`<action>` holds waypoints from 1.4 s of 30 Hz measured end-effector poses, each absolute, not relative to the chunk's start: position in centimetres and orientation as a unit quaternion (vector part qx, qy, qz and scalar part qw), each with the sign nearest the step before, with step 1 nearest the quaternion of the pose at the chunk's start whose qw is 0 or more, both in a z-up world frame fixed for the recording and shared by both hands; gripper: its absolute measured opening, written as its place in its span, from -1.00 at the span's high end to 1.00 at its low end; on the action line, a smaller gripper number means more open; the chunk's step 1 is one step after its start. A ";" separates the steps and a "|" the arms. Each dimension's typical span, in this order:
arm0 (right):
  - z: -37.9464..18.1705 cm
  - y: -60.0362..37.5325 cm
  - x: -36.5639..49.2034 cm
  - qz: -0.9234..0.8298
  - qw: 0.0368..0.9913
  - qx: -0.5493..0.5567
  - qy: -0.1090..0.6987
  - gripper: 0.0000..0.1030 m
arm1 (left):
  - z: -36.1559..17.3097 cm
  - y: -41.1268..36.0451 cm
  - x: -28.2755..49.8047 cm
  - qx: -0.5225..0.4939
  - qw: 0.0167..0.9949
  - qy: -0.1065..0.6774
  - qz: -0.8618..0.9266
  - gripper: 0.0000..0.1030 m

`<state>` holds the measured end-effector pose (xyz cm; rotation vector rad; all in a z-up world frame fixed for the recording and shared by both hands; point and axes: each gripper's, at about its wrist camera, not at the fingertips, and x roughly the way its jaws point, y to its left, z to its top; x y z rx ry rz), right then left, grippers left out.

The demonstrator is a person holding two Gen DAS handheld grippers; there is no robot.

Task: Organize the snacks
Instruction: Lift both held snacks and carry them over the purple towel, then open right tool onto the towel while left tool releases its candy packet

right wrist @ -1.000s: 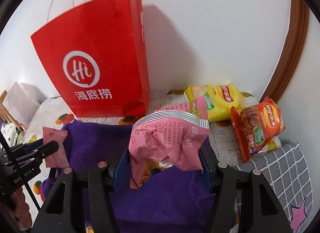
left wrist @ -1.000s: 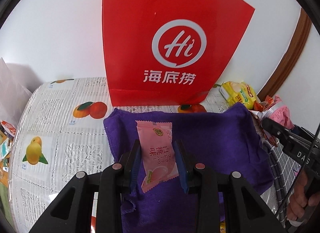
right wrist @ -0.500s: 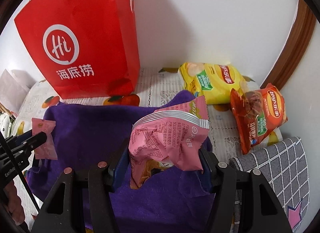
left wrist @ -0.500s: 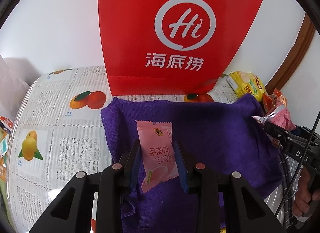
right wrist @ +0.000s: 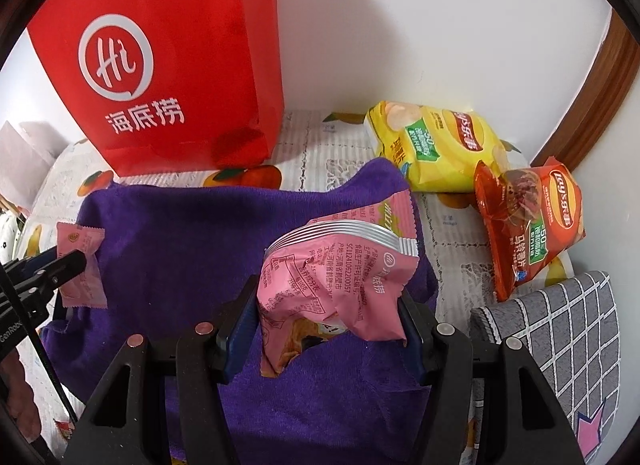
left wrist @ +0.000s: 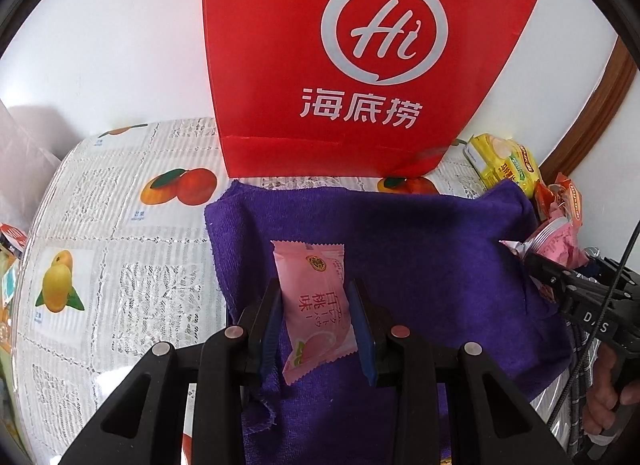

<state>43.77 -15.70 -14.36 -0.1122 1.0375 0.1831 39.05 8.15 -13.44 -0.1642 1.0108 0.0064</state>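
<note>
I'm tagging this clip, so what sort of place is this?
Probably a home table against a wall: a fruit-print tablecloth, a purple towel, a red paper shopping bag, and chip bags lying about.

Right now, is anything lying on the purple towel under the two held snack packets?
Nothing visible. The left gripper holds a small pink packet, the right gripper a larger pink bag; the purple towel below both looks bare.

Right gripper (right wrist: 328, 317) grips a crumpled pink snack bag (right wrist: 340, 281).
It hangs over a purple towel (right wrist: 192, 225); a red paper bag (right wrist: 168, 57) stands behind.
</note>
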 end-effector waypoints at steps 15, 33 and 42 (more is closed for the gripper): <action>-15.5 -14.6 44.3 0.097 0.850 -0.072 0.512 -0.21 | -13.9 8.0 39.3 -0.074 0.867 0.493 0.003 0.39; -12.7 -14.6 43.2 0.112 0.871 -0.066 0.473 -0.61 | -13.7 8.1 39.3 -0.107 0.868 0.484 -0.033 0.39; -11.7 -14.2 42.7 0.111 0.883 -0.061 0.451 -0.61 | -13.7 7.6 39.3 -0.117 0.867 0.481 -0.050 0.39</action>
